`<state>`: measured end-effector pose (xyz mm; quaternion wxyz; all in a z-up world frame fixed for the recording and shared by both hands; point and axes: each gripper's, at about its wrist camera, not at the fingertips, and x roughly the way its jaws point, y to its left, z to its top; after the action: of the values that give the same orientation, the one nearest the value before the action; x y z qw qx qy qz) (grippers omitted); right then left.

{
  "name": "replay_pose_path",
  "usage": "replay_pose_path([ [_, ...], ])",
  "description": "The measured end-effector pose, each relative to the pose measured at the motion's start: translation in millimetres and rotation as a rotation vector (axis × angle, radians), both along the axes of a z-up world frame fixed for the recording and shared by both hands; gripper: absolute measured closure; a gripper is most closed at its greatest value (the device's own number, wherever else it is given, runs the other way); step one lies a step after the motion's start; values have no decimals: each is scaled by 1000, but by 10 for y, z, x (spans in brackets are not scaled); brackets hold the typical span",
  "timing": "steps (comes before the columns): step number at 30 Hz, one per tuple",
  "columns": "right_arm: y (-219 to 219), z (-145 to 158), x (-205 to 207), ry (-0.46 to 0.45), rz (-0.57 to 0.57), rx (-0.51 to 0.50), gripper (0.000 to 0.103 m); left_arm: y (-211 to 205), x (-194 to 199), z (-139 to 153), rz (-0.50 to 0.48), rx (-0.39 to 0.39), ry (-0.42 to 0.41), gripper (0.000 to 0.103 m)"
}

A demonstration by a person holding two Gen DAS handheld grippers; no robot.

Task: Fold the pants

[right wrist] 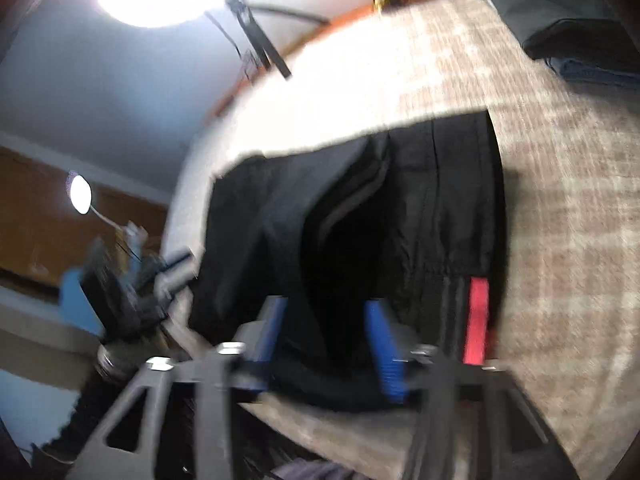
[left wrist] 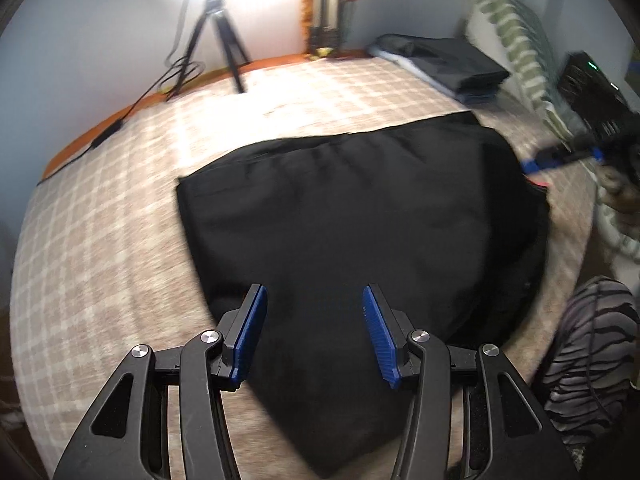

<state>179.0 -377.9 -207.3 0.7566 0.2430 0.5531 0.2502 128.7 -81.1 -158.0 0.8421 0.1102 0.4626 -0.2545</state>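
A bed (left wrist: 120, 200) covered in a beige checked blanket is seen filling both views, largest item in frame. Black pants (left wrist: 340, 208) are laid folded on it, roughly centred, spread as a broad dark slab with creases across the top; in the right wrist view an opening with a grey-edged seam is shown, and a red tag (right wrist: 478, 320) is noted at the edge nearest the right gripper. A stack of folded dark and blue clothes (left wrist: 448, 66) is placed at the far corner of the bed, well apart from the pants, with a green-striped pillow (left wrist: 516, 40) propped beside it. A tripod (left wrist: 224, 36) is stood at the far edge under a bright light, cables trailing along the bed edge. A knee in striped fabric (left wrist: 592, 352) is seen at lower right of the left view. The left gripper (left wrist: 314, 336) is angled steeply down over the near end of the pants, jaws spread apart, blue pads (left wrist: 250, 340) clear of the cloth, nothing pinched. The right gripper (right wrist: 326, 344) is tilted down over the pants' near edge, heavily blurred; jaws held apart, cloth lying below between them, no pinch visible. In the left view the same right gripper appears at the far right edge, beside the pants.
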Motion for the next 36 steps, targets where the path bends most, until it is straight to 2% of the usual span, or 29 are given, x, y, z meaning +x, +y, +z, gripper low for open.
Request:
replay_pose_path([
  [3,25,-27,79,-38,1,64,42,-196,-99,104,-62,-9,-27,54],
  [5,144,-76,133,-67,45,71,33,-336,-141,151,-102,-10,-42,54],
  [7,278,-128,153,-85,96,51,33,-447,-144,152,-125,-4,-47,54],
  [10,510,-212,132,-137,167,-38,35,-481,-82,113,-115,-14,-35,54],
  [12,627,-243,96,-162,216,-71,76,-459,-37,85,-97,-24,-22,55],
  [13,678,-272,103,-136,242,-58,93,-450,-20,76,-90,-25,-19,55],
  [14,728,-286,113,-103,256,-50,98,-444,-5,72,-84,-25,-18,55],
  [16,769,-179,95,-81,270,-44,103,-434,-9,97,-75,-26,-22,55],
  [20,676,328,64,-55,250,53,103,-497,4,202,-86,-63,-38,55],
  [22,596,453,58,-32,230,74,102,-602,24,218,-107,-85,-38,55],
  [24,564,394,65,27,228,-22,89,-760,43,151,-145,-87,-10,55],
  [25,551,316,63,64,227,-82,64,-835,43,89,-166,-78,12,55],
  [26,497,190,51,118,226,-105,60,-919,42,11,-187,-64,36,55],
  [27,393,84,36,155,204,-88,60,-989,26,-63,-203,-49,48,55],
  [32,-14,-39,102,88,37,66,57,-1167,-46,-303,-254,-10,95,54],
  [36,-19,-170,362,55,-29,46,57,-1178,-47,-362,-245,-14,99,54],
])
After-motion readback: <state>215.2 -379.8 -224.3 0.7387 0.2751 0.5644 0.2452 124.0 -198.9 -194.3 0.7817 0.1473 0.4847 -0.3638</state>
